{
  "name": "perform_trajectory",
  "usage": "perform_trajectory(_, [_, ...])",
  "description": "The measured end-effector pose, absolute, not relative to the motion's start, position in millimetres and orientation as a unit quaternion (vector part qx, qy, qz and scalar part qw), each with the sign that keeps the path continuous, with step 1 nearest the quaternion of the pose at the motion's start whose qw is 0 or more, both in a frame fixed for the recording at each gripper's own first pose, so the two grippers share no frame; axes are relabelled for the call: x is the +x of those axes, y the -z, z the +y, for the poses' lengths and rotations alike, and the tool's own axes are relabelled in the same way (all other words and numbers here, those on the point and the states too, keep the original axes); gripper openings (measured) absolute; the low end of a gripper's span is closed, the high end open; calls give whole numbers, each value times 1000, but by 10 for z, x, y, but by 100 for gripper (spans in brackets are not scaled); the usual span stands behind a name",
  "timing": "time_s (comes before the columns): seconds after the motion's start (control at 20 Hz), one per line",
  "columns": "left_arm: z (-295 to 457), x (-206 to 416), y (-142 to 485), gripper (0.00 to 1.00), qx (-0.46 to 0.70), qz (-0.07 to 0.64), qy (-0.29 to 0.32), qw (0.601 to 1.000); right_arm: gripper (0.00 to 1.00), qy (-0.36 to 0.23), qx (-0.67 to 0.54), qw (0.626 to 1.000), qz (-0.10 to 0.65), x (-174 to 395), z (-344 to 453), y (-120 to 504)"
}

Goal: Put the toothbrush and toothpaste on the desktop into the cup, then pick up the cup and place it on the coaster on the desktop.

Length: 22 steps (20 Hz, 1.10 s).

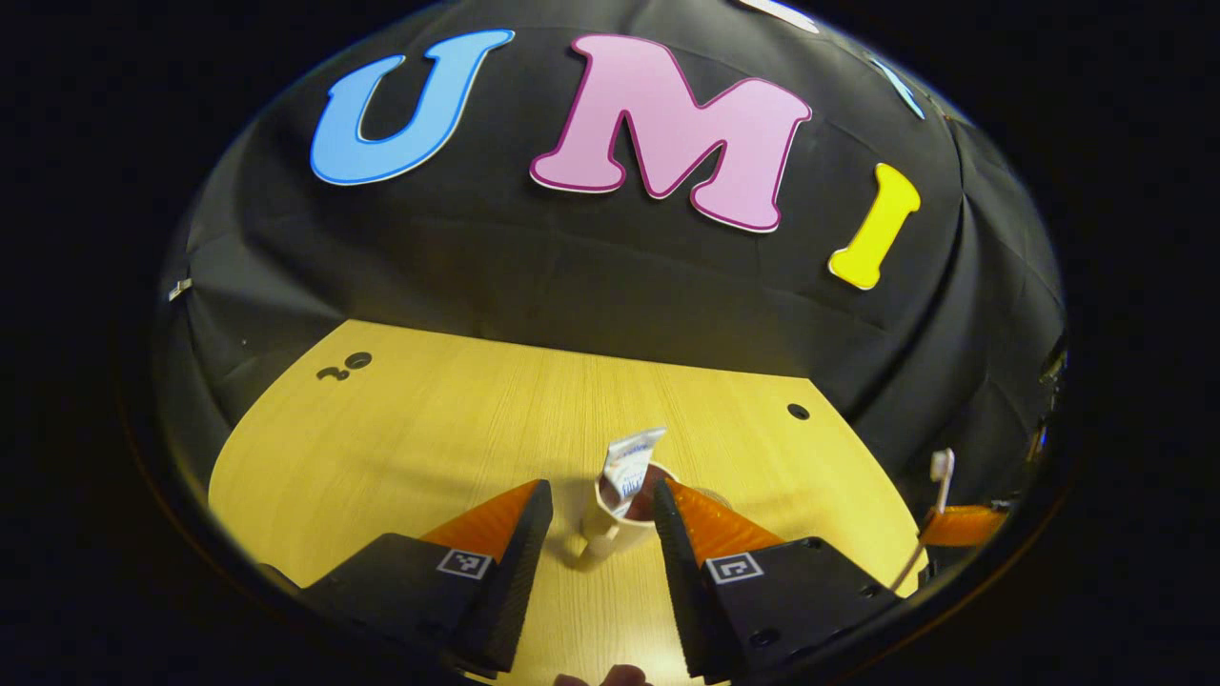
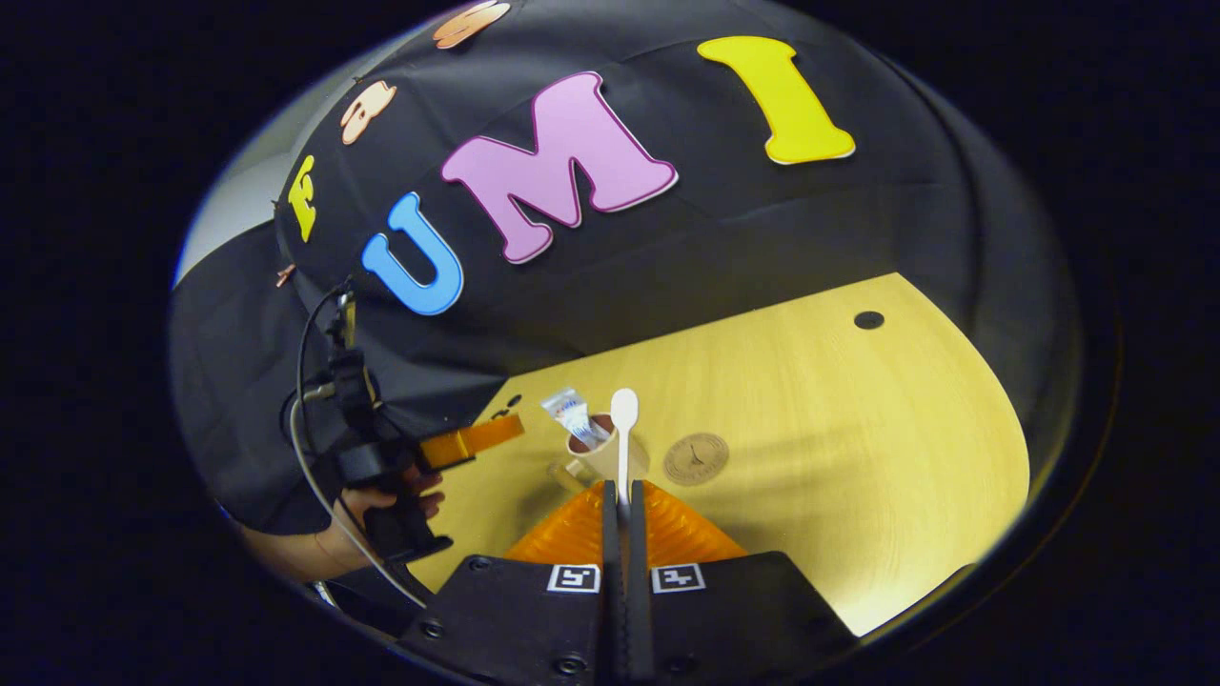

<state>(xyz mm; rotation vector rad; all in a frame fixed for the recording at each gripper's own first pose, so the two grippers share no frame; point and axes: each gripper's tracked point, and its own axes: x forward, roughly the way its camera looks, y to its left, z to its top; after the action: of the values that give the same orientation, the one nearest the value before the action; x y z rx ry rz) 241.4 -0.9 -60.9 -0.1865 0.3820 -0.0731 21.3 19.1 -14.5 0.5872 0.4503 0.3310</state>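
Jaws of the left gripper (image 1: 599, 514) stand wide apart, released, with the cup (image 1: 615, 519) on the table (image 1: 410, 448) just ahead of the gap between them and touching neither finger as far as the left gripper view lets one judge; the toothpaste (image 1: 629, 462) stands tilted inside the cup, its crimped end poking above the rim. Ahead of these jaws the table runs bare to its far edge under the black cloth wall (image 1: 572, 286), with open room to the left of the cup; off to the right, near the table's edge, the right gripper (image 1: 958, 524) shows, partly cut off, with the toothbrush (image 1: 942, 476) rising from it.

Jaws of the right gripper (image 2: 618, 505) are clenched on the toothbrush (image 2: 623, 443), handle pinched between both fingers, head pointing up and away; straight beyond the brush sits the cup (image 2: 602, 455) holding the toothpaste (image 2: 572, 414), and the brush overlaps the cup's right side, so contact cannot be told. Right of the cup, apart from it, the coaster (image 2: 696, 458) lies flat, with wide bare table (image 2: 858, 429) beyond; to the left, a hand (image 2: 381, 505) holds the left gripper (image 2: 472, 440); its fingers merge into one orange strip there.
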Motion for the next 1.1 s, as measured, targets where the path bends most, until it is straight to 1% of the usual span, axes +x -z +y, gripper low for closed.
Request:
perform_trajectory(0.25, [180,1723,772,67,-82,220,20,972,5,-178,306,919,175,770,470,-133])
perform_trajectory(0.55, [246,926,1095,67,-84,260,-8,962,5,-188,357,904,141,1416,804,-147])
perform_trajectory(0.85, [203,559,1320,67,-122,287,-30,950,5,-182,378,900,118,2030,927,-7])
perform_trajectory(1.1, [261,430,1475,66,-155,303,-57,939,5,-179,385,897,124,2330,1123,283])
